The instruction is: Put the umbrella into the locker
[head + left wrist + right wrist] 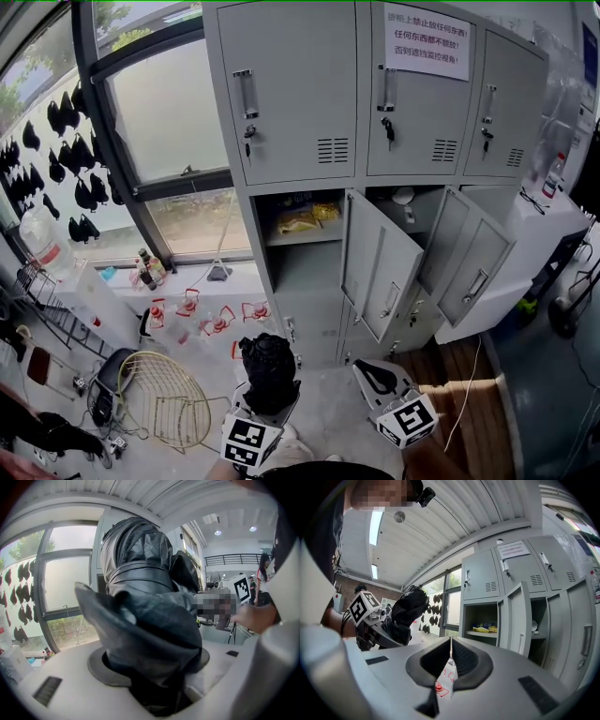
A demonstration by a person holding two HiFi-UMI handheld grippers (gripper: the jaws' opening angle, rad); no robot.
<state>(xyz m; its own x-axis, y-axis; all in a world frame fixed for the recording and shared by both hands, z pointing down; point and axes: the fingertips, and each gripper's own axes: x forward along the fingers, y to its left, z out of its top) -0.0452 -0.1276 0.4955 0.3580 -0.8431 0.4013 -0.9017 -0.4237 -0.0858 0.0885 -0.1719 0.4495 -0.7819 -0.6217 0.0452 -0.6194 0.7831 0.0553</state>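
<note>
Black umbrella (140,602), seemingly folded, clamped between left tongs (266,401); right tongs (451,644) closed alongside.

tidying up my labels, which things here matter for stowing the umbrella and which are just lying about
For the job: umbrella, clamped in left hand-held gripper; locker, doors open; right hand-held gripper, shut, empty.
Lying about: wire chair; bottles; yellow packets in locker.
</note>
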